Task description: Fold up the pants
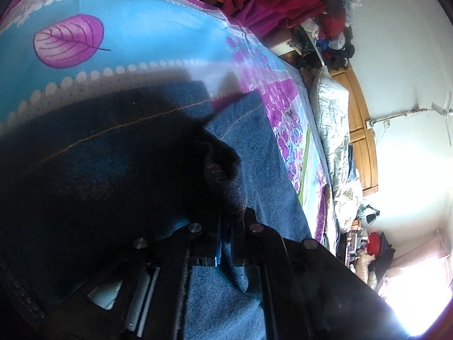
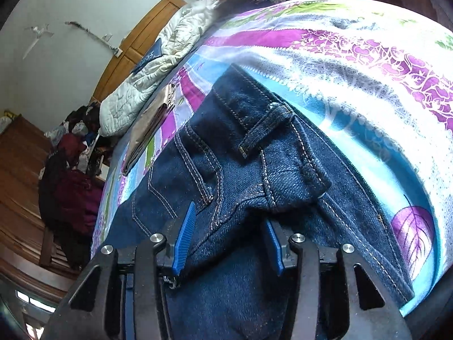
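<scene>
**Denim fills both wrist views on a crowded bed**

Closest to the left wrist lens, the left gripper (image 1: 226,226) has its jaws pressed together on a bunched fold of the jeans (image 1: 254,153), the cloth rising in a dark hump between the black fingers. Much of that view lies in shadow, so the fabric at lower left is hard to read. The pants lie spread across the patterned bedsheet (image 1: 136,28), blue with purple leaves and white lace bands.

In the right wrist view, the right gripper (image 2: 230,243) stands with its blue pads (image 2: 185,238) apart, the waistband end of the jeans (image 2: 254,153) lying between and beyond them; whether the pads touch the denim cannot be told. A belt loop (image 2: 263,130) sits just ahead.

Around the pants: a white quilt (image 2: 153,85) heaped along the wooden headboard (image 2: 141,36), a folded tan garment (image 2: 150,130) on the sheet near it, and a pile of dark red clothes (image 2: 73,192) beside the bed.
</scene>
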`<state>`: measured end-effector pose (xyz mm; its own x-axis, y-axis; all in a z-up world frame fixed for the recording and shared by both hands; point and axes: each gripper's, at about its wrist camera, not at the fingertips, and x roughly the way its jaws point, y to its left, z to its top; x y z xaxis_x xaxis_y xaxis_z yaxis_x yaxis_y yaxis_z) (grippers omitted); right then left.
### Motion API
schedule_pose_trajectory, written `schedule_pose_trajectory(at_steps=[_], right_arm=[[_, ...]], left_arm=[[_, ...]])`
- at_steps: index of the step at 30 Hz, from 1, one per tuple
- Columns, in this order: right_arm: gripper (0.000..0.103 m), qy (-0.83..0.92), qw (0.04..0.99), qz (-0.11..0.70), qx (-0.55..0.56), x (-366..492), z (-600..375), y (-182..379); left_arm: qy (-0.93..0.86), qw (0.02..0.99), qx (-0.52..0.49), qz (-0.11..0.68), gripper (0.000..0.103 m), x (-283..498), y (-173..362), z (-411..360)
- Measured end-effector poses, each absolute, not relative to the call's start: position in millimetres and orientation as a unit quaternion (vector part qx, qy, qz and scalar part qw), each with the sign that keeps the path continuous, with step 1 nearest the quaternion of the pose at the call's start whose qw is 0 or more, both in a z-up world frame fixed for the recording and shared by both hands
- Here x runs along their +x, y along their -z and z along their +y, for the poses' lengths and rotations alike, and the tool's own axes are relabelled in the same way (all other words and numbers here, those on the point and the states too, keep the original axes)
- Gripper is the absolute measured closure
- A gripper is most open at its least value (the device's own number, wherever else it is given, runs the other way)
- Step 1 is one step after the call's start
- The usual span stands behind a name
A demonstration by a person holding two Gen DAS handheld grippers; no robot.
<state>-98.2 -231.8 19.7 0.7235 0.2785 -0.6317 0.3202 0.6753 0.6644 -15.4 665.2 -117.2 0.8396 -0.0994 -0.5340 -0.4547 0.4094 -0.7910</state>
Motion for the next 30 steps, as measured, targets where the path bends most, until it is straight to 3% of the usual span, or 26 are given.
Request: schedule_pose_trajectory(at_steps=[4,6,7,8,15,22,26,30], right_arm=[[0.057,0.034,0.808,0.366,0.46,-97,-240,-8],[0.076,0.052,0.802,0.381,0.458,-96,-242,-6],[0.092,0.062,0.802,0.389,0.449,-94,-242,-7],[0.095,0.068,0.806,0.395,0.436,-92,-240,-10],[0.097,0.026,0.88,0.35,0.319,-56,-214,-112],[0.097,-0.032,0.918,0.307,0.249,-73,-189,-214],[0.097,-0.018,0.901,0.357,0.247,-121,-203,-184],[0.097,0.015,0.851,0.453,0.266,-139,-219,-94]], left_arm=[[-0.098,0.782,-0.56,0.255,0.099,-14,120,670],[-0.096,0.787,-0.55,0.263,0.099,-13,118,670],[-0.098,0.792,-0.54,0.269,0.099,-12,117,668],[-0.099,0.793,-0.535,0.274,0.099,-12,116,668],[-0.095,0.79,-0.543,0.267,0.1,-8,89,671],[-0.057,0.818,-0.542,0.185,0.1,-47,19,701],[-0.056,0.833,-0.527,0.16,0.1,-102,18,721],[-0.091,0.812,-0.519,0.251,0.1,-111,87,728]])
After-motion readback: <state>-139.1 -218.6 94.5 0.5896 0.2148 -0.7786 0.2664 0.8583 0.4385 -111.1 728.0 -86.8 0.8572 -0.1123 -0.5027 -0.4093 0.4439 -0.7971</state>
